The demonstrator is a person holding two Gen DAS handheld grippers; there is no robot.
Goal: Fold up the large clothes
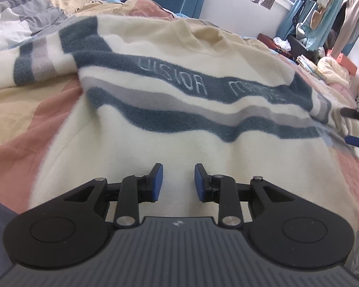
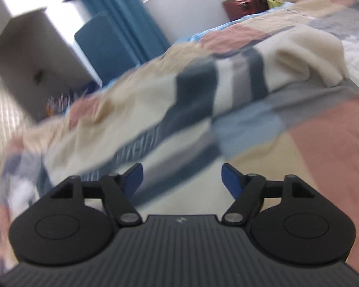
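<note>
Cream fleece with dark blue and grey bands: that is the sweater you are folding, and it lies face up across the patchwork quilt on the bed, its chest spread out and lettering running along the widest blue band.

At the far left of your left camera, one sleeve trails off over the quilt, slightly rumpled. In the middle, your left gripper hangs just over the lower body of the sweater, jaws partly apart with nothing pinched between the blue pads. At the far right edge, your right gripper sits beside the other sleeve end, jaws apart; its own blurred camera shows the right gripper spread wide and empty over cloth and quilt.

Expect this garment to handle as soft, thick and limp. It will likely sag and drag rather than hold a crease, and the pile should grip the quilt a little, so lift instead of sliding. It looks light enough for one pinch per side. Take hold at firm edges: the hem corner below your left jaws, and the cuff or shoulder seam on the right. Pinch both layers together, or the back layer may stay behind.
</note>
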